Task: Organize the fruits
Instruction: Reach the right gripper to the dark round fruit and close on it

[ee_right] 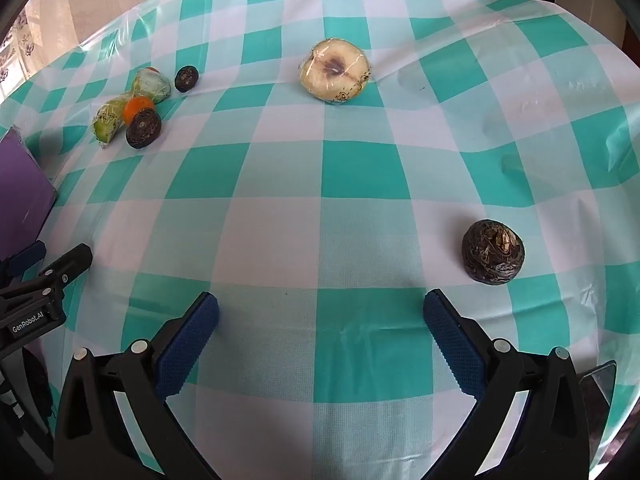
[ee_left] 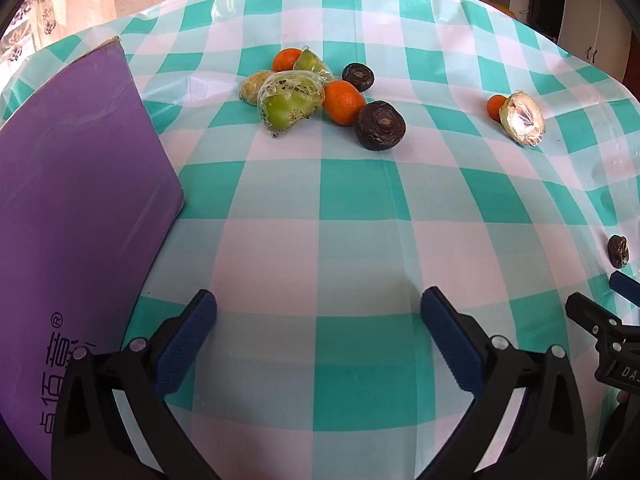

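Three oranges (ee_left: 343, 103), four dark fruits (ee_left: 380, 125), three wrapped green pieces (ee_left: 289, 103) and one wrapped pale half (ee_right: 334, 71) lie on the checked surface (ee_left: 360, 220), most clustered near a purple box (ee_left: 80, 184). Left gripper (ee_left: 319, 306) and right gripper (ee_right: 320, 310) hover with jaws spread, empty.

the surface held three oranges (ee_left: 343, 102) (ee_left: 286, 59) (ee_left: 496, 107), three dark round fruits (ee_left: 380, 125) (ee_left: 359, 76) (ee_left: 618, 252), two wrapped green fruit pieces (ee_left: 290, 102) (ee_left: 312, 63), one yellowish fruit (ee_left: 251, 86), one wrapped pale fruit half (ee_left: 523, 118), and one purple box (ee_left: 76, 200).
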### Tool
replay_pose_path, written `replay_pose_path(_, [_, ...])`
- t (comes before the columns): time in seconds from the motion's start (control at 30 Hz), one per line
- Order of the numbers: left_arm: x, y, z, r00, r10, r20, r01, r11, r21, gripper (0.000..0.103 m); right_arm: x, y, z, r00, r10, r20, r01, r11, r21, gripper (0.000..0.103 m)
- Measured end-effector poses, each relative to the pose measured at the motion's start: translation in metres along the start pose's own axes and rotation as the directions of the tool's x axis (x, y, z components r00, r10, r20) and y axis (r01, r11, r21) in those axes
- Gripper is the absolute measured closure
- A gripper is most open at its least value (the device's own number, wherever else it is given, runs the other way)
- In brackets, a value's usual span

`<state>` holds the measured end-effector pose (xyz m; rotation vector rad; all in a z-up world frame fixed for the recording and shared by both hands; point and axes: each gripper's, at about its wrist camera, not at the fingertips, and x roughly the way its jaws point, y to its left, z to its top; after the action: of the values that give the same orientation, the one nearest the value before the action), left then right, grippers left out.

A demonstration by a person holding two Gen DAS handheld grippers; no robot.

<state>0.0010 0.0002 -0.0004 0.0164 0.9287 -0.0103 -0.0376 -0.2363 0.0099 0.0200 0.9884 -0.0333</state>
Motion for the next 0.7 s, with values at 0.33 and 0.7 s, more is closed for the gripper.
replay_pose_path(0.33, [0.0,0.0,0.0,1.0,0.0,0.0,0.0,1.0,0.0,0.001,-0.007,-0.02,-0.014,1.0,-0.014,-0.014,0.014,1.0,0.019,0.004])
replay_pose_path(0.7, [0.0,0.0,0.0,1.0,0.0,0.0,0.0,1.0,0.0,0.001,-0.009,-0.055,0.001,0.991,0.124,0.044,-0.128,0.987,0.095,0.004])
